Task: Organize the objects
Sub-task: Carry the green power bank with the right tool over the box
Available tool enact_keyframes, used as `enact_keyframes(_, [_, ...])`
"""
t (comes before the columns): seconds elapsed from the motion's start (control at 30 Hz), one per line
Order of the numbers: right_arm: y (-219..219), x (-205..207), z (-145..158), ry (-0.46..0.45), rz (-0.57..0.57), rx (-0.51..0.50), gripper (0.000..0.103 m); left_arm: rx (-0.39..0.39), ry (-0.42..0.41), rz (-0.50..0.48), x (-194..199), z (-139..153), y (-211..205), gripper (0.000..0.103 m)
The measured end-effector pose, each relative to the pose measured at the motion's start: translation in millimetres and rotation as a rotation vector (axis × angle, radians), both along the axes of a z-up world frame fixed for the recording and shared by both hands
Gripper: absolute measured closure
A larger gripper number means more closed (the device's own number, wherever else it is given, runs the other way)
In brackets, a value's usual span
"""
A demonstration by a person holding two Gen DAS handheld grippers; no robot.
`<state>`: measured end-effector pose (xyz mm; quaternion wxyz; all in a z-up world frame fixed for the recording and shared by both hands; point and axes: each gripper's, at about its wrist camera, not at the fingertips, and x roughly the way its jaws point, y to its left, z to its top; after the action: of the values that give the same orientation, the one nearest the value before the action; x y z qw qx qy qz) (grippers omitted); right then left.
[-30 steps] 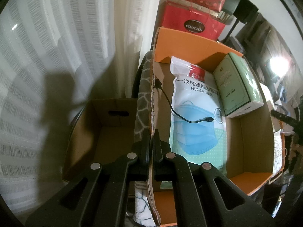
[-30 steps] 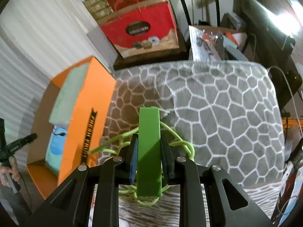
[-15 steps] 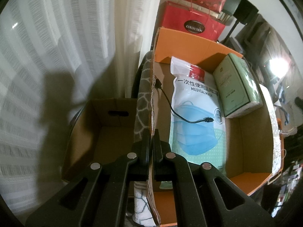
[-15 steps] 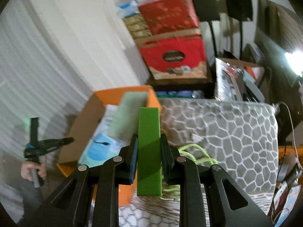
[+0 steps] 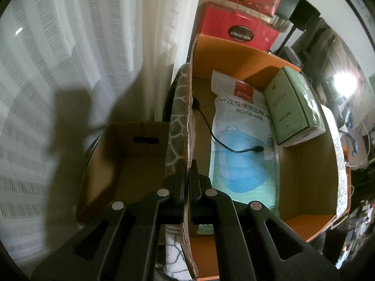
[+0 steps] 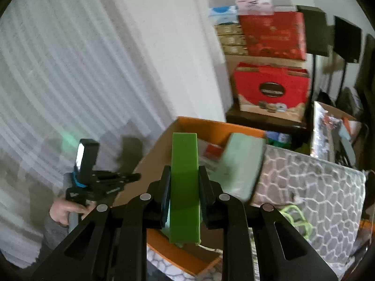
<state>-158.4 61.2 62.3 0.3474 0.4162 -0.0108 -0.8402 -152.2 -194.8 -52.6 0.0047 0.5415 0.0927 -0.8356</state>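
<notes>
Your right tongs (image 6: 184,187) clamp a flat, bright green block (image 6: 184,187) that stands upright between the pads, its top rising above the tips. Your left tongs (image 5: 187,175) pinch the near wall of the orange cardboard box (image 5: 236,53), which stands open. Just past those tips, a medical mask pack (image 5: 243,145) lies flat on the box floor, with a black cable (image 5: 225,144) draped across it. Beyond and to the right of that pack, a pale green carton (image 5: 295,107) leans against the box's right wall.
</notes>
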Motion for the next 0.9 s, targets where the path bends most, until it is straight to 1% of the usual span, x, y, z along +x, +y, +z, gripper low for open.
enact_keyframes(0.13, [-31.2,2.4,-16.7,-0.017,0.053,0.026,0.082,0.000,0.000,0.000,-0.1,0.0,-0.2,0.101])
enact_keyframes(0.37, [-76.7,3.8,-69.6,-0.076,0.116,0.103,0.082,0.001,0.001,0.002,0.1,-0.1,-0.2,0.101])
enact_keyframes(0.5, [-88.8,-0.6,-95.5,-0.117,0.127,0.124,0.082,0.001,0.002,0.002,-0.1,0.1,-0.6,0.101])
enact_keyframes(0.63, [-96.4,-9.1,-115.2,-0.145,0.115,0.156,0.082,0.000,0.002,0.002,0.2,0.2,-0.5,0.101])
enact_keyframes(0.9, [-106.4,-39.1,-143.1,-0.201,0.033,0.200,0.082,-0.002,0.003,0.008,0.6,0.2,-0.5,0.101])
